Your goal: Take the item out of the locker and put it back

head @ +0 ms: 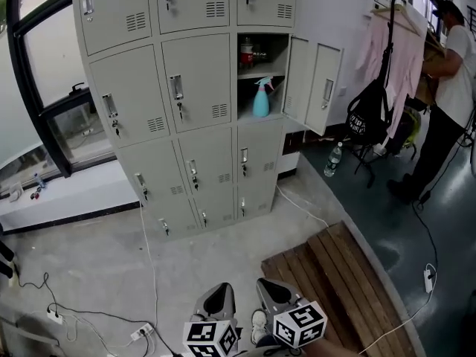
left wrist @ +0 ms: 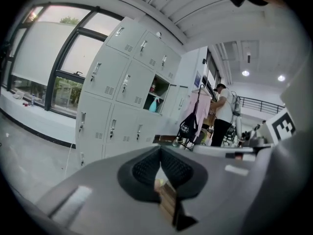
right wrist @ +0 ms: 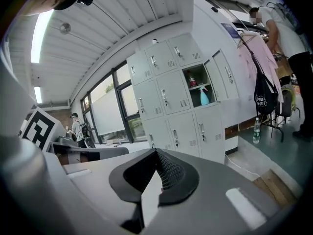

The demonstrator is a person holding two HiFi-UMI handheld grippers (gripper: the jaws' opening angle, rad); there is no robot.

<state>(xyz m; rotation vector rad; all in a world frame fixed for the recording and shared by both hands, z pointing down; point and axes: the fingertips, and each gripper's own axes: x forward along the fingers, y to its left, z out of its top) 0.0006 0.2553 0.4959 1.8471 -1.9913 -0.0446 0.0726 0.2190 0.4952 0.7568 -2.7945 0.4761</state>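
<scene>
I stand back from a bank of grey lockers (head: 186, 88), my left tongs (head: 217, 294) and right tongs (head: 272, 285) held low in front of me, side by side above the concrete floor (head: 97, 266). Both pairs are pressed together with nothing pinched: the left gripper view shows the dark ribbed pads meeting at the tip, and the right gripper view shows the same. One locker door (head: 316, 84) in the right-hand column hangs open, and a blue spray bottle (head: 261, 99) with a pink trigger stands upright on the lower shelf of that compartment, well apart from either pair of tongs. A red item (head: 247, 53) sits on the shelf above it; I cannot tell what it is. To my right on the floor lies a slatted wooden platform (head: 349, 288), and a clear water bottle (head: 332, 160) stands near the foot of the lockers. Farther right, a pink garment (head: 394, 50) and a black bag (head: 368, 117) hang from a rack, beside a person (head: 454, 88) in a white top and dark trousers. White cables (head: 149, 259) trail across the floor at the left.
</scene>
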